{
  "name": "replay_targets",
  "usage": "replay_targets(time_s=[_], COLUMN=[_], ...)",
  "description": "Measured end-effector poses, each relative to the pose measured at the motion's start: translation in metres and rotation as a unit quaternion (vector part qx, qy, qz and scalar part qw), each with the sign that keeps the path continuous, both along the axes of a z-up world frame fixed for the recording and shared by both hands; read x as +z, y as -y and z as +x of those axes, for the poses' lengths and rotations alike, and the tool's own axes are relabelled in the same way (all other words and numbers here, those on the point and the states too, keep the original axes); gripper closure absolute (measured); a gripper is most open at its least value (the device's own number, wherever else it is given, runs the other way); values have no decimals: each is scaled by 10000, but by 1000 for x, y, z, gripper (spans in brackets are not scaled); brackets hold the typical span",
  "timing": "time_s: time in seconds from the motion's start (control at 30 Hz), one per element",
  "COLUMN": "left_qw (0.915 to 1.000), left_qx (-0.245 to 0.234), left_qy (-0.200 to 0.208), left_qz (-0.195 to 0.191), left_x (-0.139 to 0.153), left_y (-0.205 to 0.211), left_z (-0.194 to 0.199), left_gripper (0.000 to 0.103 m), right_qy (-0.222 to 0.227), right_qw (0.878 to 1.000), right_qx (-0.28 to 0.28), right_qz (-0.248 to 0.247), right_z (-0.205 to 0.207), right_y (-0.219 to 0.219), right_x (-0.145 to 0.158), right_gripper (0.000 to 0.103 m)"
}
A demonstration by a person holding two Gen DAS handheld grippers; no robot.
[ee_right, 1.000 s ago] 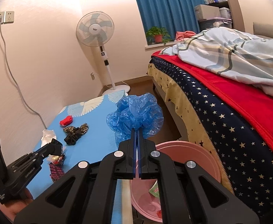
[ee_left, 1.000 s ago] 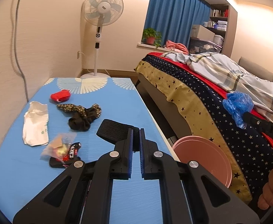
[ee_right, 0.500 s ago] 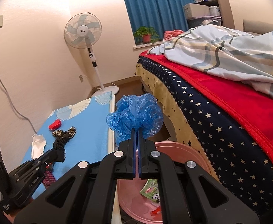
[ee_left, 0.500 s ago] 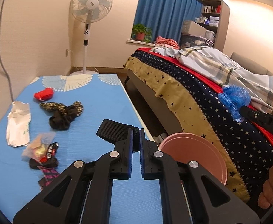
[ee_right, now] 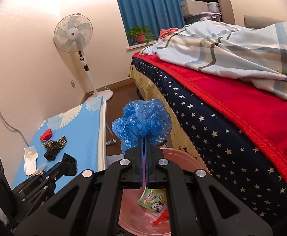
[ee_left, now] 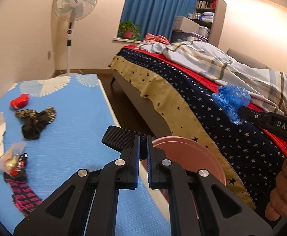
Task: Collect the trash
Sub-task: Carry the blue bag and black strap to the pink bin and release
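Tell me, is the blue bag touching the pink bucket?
Apart. The right wrist view shows the blue bag pinched in the right gripper, above the pink bucket.

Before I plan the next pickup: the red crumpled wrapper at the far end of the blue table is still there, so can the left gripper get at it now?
Probably not: the left gripper is shut on a black band, though the path to the red wrapper looks unblocked.

Both tools are matte black plastic: the left gripper [ee_left: 142, 149] and right gripper [ee_right: 144, 149] have triangular cut-outs, round silver screws, blue ribbed finger pads [ee_left: 137, 157] and white "DAS" lettering. Bare fingers of the right hand [ee_left: 284, 188] show.
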State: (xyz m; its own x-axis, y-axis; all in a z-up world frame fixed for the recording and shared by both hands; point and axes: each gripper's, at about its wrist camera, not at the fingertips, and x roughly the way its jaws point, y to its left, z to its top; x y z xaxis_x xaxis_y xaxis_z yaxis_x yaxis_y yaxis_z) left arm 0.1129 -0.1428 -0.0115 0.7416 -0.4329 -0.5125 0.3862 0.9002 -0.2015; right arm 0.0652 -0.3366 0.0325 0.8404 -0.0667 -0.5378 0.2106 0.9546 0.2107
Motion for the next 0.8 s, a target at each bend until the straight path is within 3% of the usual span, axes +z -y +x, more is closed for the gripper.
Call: replay_targets(time_s=[0.57, 0.67, 0.8], left_qw=[9946, 9916, 9910], left_qx=[-980, -1181, -1205], left_qy=[-338, -531, -576], left_qz=[-7, 41, 113], left_x=[-24, -32, -36], left_y=[55, 61, 63], left_z=[1, 1, 0], left_gripper=[96, 89, 81], right_qy=[-254, -314, -322], right_qw=[9993, 9989, 9984], right_qx=[-266, -350, -467], right_qz=[23, -21, -32], right_z=[4, 5, 5], right_y=[17, 17, 20], right_x=[-11, -12, -12], right_gripper=[101, 96, 73])
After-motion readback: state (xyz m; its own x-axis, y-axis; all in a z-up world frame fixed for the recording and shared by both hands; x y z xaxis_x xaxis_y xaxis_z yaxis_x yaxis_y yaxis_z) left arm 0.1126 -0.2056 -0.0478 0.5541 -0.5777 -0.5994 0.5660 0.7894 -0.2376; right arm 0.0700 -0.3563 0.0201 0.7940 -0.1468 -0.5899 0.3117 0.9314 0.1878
